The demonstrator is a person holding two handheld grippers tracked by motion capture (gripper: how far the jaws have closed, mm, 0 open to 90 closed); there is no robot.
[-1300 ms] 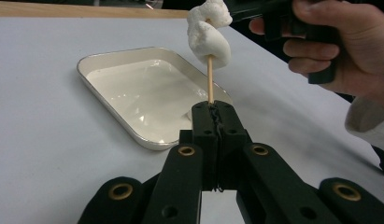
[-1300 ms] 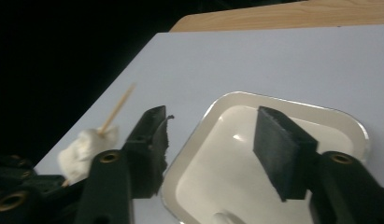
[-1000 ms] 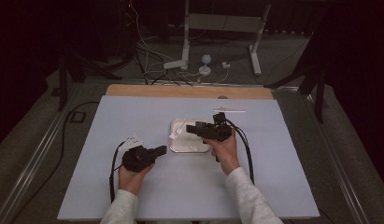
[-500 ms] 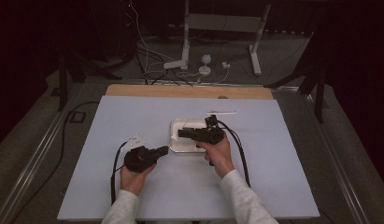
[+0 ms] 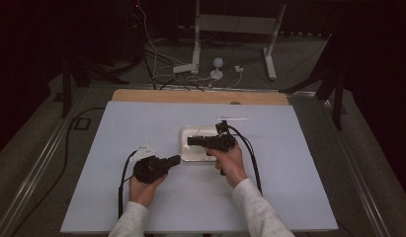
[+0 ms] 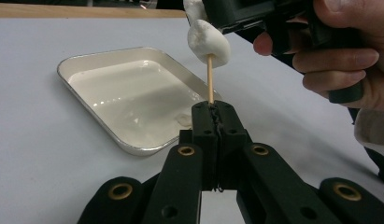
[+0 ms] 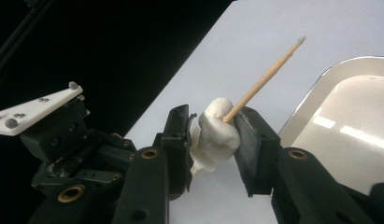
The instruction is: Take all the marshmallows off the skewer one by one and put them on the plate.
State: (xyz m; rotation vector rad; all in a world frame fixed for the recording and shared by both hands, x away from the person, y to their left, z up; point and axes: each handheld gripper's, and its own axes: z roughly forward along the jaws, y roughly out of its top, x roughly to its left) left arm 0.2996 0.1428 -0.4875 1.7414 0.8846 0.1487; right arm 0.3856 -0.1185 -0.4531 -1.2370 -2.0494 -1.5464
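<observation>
My left gripper (image 5: 176, 159) (image 6: 213, 109) is shut on the lower end of a wooden skewer (image 6: 210, 79) (image 7: 264, 79), which stands up from its tips. A white marshmallow (image 6: 207, 39) (image 7: 220, 133) is threaded on the skewer. My right gripper (image 5: 190, 141) (image 7: 215, 135) reaches in from the right, level, over the near edge of a shallow white tray (image 5: 188, 154) (image 6: 110, 51). Its jaws have just been closing with the marshmallow between them, and both pads now press its sides. The skewer's pointed end sticks out past the marshmallow.
The tray (image 7: 320, 88) looks empty apart from a faint smear. A thin white strip (image 5: 232, 118) lies beyond it on the pale blue table top. A wooden edge (image 5: 200, 96) runs along the far side, with cables and a stand on the floor behind.
The right gripper has shifted left over the tray toward the left gripper and closed its jaws around the marshmallow. The left gripper has stayed put with the skewer.
</observation>
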